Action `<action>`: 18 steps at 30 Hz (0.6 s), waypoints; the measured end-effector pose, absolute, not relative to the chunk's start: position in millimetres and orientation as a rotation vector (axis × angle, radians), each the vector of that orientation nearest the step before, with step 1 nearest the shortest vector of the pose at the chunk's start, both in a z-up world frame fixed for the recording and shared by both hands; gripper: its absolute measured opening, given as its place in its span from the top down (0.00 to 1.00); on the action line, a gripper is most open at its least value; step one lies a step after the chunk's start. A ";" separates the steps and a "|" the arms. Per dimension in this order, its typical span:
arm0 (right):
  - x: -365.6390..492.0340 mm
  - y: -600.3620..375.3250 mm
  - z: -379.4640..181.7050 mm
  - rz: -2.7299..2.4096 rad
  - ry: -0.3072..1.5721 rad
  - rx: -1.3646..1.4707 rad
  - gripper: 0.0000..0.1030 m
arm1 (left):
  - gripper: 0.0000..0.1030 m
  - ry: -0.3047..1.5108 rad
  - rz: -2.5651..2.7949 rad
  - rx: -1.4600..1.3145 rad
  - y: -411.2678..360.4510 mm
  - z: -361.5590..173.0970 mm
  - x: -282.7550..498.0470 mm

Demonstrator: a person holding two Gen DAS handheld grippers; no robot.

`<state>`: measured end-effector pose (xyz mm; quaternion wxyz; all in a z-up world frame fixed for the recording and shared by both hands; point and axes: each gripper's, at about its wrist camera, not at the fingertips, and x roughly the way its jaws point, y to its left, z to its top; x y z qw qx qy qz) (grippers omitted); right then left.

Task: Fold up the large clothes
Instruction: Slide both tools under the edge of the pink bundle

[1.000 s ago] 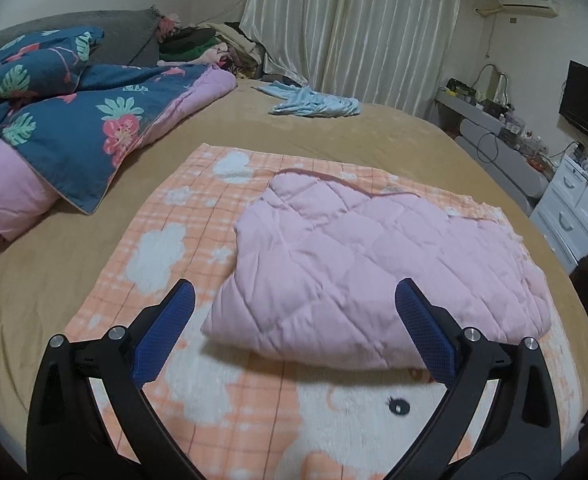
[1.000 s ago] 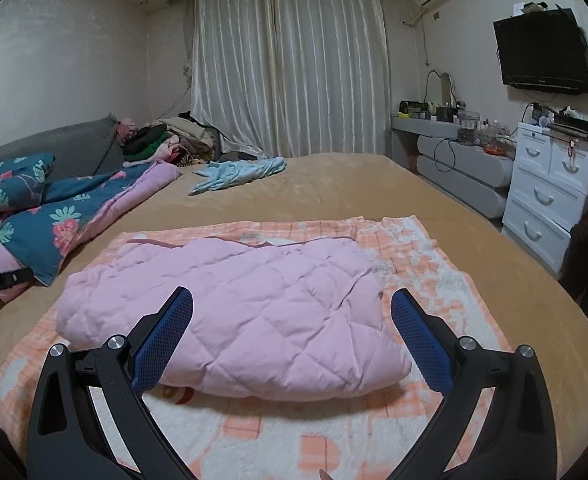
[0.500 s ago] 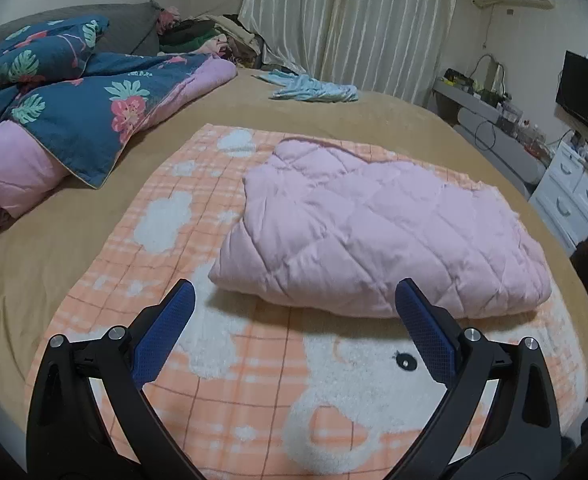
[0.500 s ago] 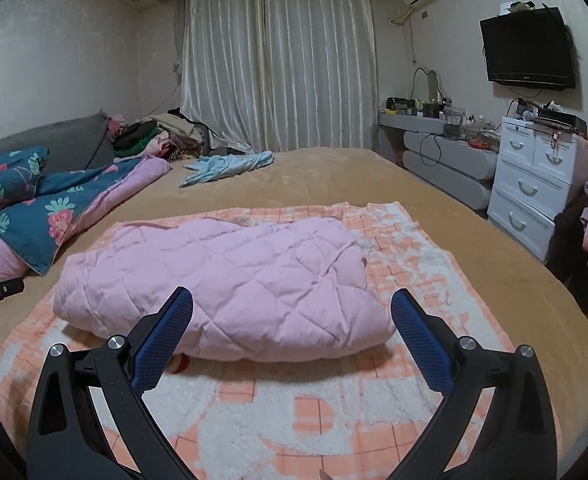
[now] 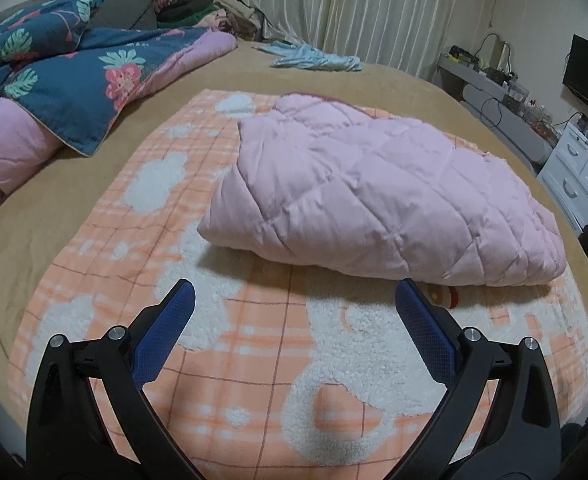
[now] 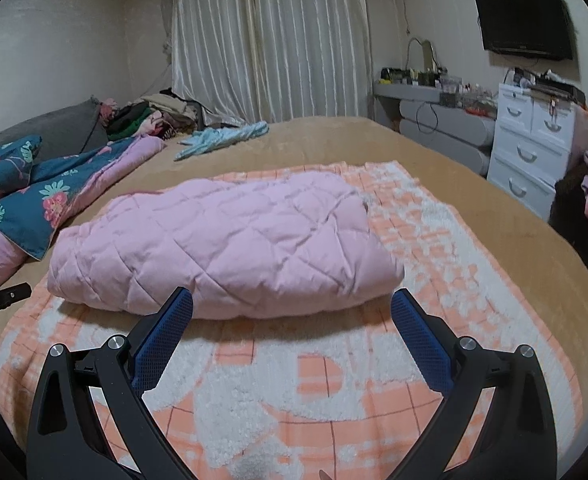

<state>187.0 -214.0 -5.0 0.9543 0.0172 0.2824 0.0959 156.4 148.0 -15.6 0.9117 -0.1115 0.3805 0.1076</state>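
A pink quilted jacket (image 5: pixel 378 196), puffy with diamond stitching, lies folded into a thick oblong bundle on a fleecy orange-and-white checked blanket (image 5: pixel 253 360) spread over the tan bed (image 5: pixel 41 208). The left gripper (image 5: pixel 294 300) hangs spread wide and empty just short of the bundle's near edge. The right gripper (image 6: pixel 291 308) is equally wide, empty, its blue textured pads (image 6: pixel 161 340) flanking the bundle's rounded front fold.

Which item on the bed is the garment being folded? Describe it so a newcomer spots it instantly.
On the wide tan bed lies an orange-and-white checked fleece blanket. On top of it rests the folded pink quilted garment, puffy with diamond stitching. Unlike the navy floral duvet and the crumpled light blue cloth, it is plain pink.
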 end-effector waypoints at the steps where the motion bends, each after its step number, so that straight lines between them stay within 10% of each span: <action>1: 188.8 -214.0 -7.6 0.189 0.582 0.037 0.04 | 0.09 0.787 0.223 -0.233 147.9 -17.8 157.6; 18: 246.6 -222.1 -54.0 0.113 0.754 0.214 0.04 | 0.09 0.830 0.188 -0.560 181.1 -60.7 203.4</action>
